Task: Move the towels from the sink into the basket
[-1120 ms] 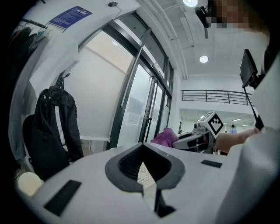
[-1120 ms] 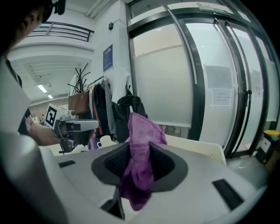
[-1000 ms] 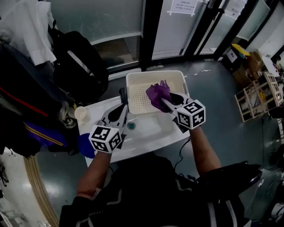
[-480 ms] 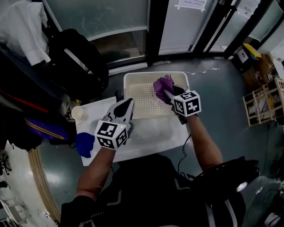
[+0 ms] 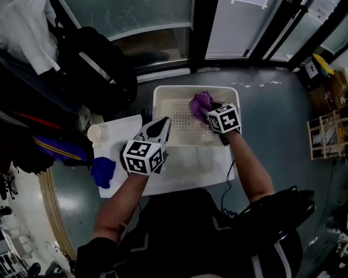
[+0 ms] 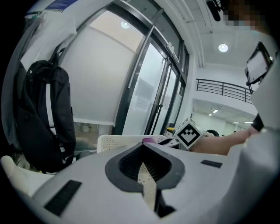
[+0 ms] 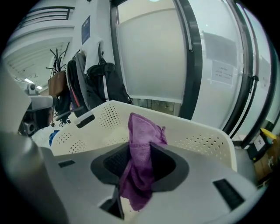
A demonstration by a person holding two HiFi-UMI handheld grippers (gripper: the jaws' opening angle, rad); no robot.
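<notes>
The left gripper (image 5: 161, 124), fingers pressed together on nothing, hangs beside the white perforated plastic basket (image 5: 163, 93); over it the right gripper (image 5: 205, 112) pinches the crumpled purple towel (image 5: 199, 101); delivery seems underway; next, spread those fingers to drop it.

A black backpack (image 5: 100, 68) stands at the upper left of the head view, with a white garment (image 5: 24, 27) hanging in the corner beyond it. Just below them, at centre left, a small white cup (image 5: 95, 132) sits upright. Black-framed glass doors (image 5: 163, 19) run along the top edge, one pane carrying a paper notice (image 5: 251, 2). Grey floor (image 5: 277, 125) fills the right side, where a wooden rack (image 5: 326, 138) stands by the frame's right edge.
</notes>
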